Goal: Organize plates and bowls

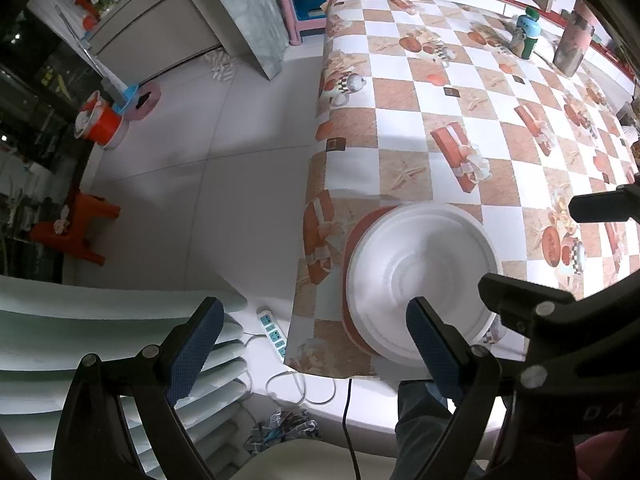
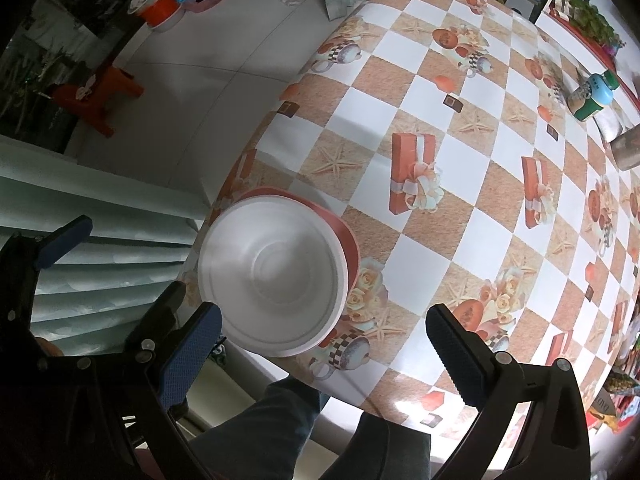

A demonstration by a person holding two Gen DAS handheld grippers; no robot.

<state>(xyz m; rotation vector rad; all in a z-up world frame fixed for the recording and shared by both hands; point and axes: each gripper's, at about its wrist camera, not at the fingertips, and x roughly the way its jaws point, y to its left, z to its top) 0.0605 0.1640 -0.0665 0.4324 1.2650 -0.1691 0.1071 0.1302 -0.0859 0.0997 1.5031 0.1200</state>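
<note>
A white bowl (image 1: pixel 416 276) sits nested in a red plate (image 1: pixel 352 248) at the near left corner of the checkered table (image 1: pixel 440 92). The same bowl (image 2: pixel 276 276) and the red plate's rim (image 2: pixel 348 244) show in the right wrist view. My left gripper (image 1: pixel 316 348) is open and empty, held off the table's corner just short of the bowl. My right gripper (image 2: pixel 328 356) is open and empty, above the table's near edge beside the bowl. The left gripper also shows at the left of the right wrist view (image 2: pixel 132 264).
A green-capped bottle (image 1: pixel 528 36) and a tall tin (image 1: pixel 572 48) stand at the table's far side. Stacked pale green chairs (image 1: pixel 100 340) are at the left. An orange stool (image 1: pixel 76 228), a power strip (image 1: pixel 274 330) and a red bucket (image 1: pixel 100 120) are on the floor.
</note>
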